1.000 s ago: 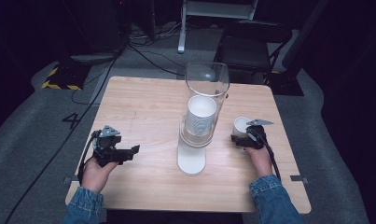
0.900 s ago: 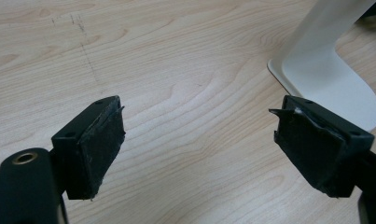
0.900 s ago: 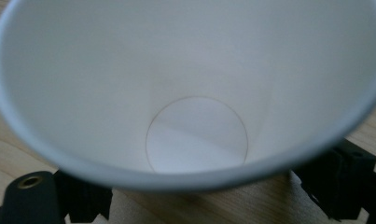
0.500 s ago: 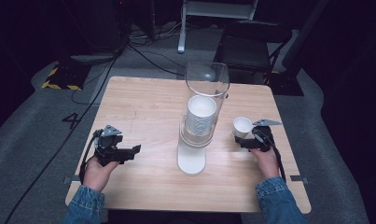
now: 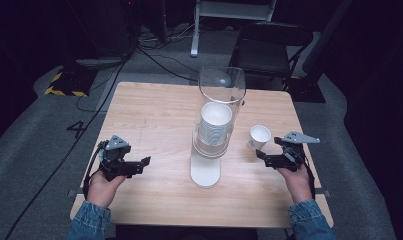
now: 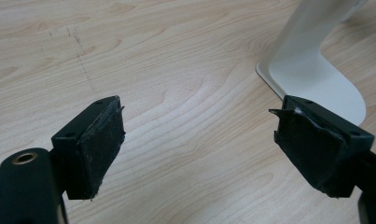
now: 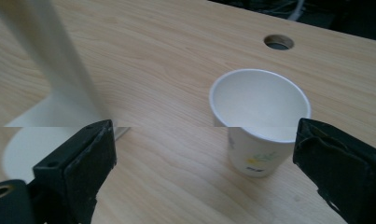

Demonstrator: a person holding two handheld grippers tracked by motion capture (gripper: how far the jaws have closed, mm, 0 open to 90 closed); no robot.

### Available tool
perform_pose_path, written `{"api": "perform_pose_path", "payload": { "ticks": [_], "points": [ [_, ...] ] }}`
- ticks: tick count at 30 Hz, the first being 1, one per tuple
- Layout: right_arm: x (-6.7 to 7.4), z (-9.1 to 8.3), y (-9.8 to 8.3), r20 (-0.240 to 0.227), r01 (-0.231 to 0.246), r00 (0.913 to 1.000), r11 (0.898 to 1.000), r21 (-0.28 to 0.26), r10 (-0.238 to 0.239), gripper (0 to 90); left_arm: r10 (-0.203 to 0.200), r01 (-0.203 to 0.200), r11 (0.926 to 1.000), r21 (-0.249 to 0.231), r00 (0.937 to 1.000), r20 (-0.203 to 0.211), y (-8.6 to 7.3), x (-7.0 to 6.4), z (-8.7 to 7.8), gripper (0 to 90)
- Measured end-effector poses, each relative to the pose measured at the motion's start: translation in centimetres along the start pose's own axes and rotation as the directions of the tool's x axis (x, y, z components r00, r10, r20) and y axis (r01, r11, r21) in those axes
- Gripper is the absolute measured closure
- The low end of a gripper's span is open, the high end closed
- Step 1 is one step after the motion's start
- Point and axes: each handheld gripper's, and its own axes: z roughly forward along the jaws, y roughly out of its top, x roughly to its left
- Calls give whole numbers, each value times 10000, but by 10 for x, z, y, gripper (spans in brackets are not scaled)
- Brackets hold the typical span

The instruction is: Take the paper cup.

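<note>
On the right half of a wooden table (image 5: 154,115), a single paper cup (image 5: 259,137) stands upright, mouth up, just ahead of the right gripper (image 5: 267,159), whose jaws are spread wide and hold nothing. Seen along those jaws, the cup (image 7: 260,121) sits between their lines, nearer the right-hand one, not yet touched. A cup dispenser (image 5: 214,125) with its stacked cups rises at the centre. Well apart at the left, the left gripper (image 5: 139,164) rests, released and empty, clearly the farther hand.

Cup dispenser (image 5: 212,145) mid-table (image 5: 154,115); paper cup (image 5: 259,137) just right.
</note>
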Motion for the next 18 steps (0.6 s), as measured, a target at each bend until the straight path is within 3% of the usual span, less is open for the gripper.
{"api": "perform_pose_path", "payload": {
  "ticks": [2, 8, 13, 18],
  "points": [
    [7, -5, 0, -458, 127, 9989, 9999, -109, -132, 64, 105, -105, 9999, -27, 9999, 41, -1, -1, -1, 156],
    [24, -13, -3, -1246, 403, 9912, 9987, -318, -440, 64, 222, -221, 9997, -45, 9995, 214, -6, -4, -2, 156],
    [38, -14, -6, -1561, 646, 9854, 9976, -268, -680, 65, 245, -242, 9996, -111, 9994, 258, -8, -4, -3, 156],
    [50, -8, -14, -2252, 803, 9708, 9965, -212, -830, 82, 449, -449, 9990, -1, 9981, 417, -10, -6, 1, 156]
  ]
}}
